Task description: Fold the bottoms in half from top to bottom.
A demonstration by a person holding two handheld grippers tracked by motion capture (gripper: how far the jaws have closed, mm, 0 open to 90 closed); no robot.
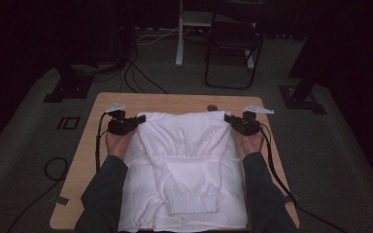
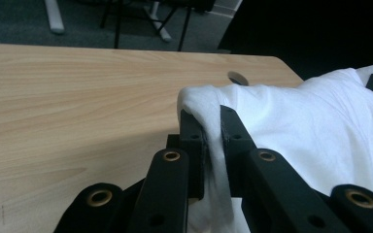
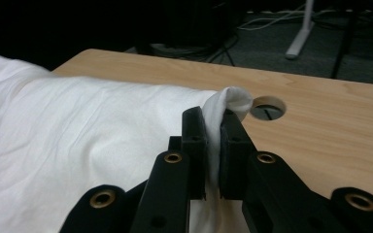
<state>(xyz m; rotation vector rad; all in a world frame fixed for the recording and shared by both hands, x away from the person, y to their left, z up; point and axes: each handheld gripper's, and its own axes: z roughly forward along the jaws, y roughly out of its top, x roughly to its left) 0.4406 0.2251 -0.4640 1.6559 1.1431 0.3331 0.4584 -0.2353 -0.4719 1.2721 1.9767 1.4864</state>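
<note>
A white garment (image 1: 184, 165) lies spread over the middle of the wooden table (image 1: 90, 145), with a folded part and an elastic cuff near the front. My left gripper (image 1: 138, 119) is shut on the garment's far left corner (image 2: 209, 109), and the cloth is pinched between its black jaws. My right gripper (image 1: 229, 118) is shut on the far right corner (image 3: 226, 109) in the same way. Both corners are lifted off the tabletop, and the far edge of the garment stretches between the two grippers.
A round cable hole (image 1: 212, 108) sits in the table near its far edge, just beyond the right gripper (image 3: 268, 108). Behind the table stand a dark chair (image 1: 233, 43) and a white stand leg (image 1: 179, 43). Cables lie on the grey floor.
</note>
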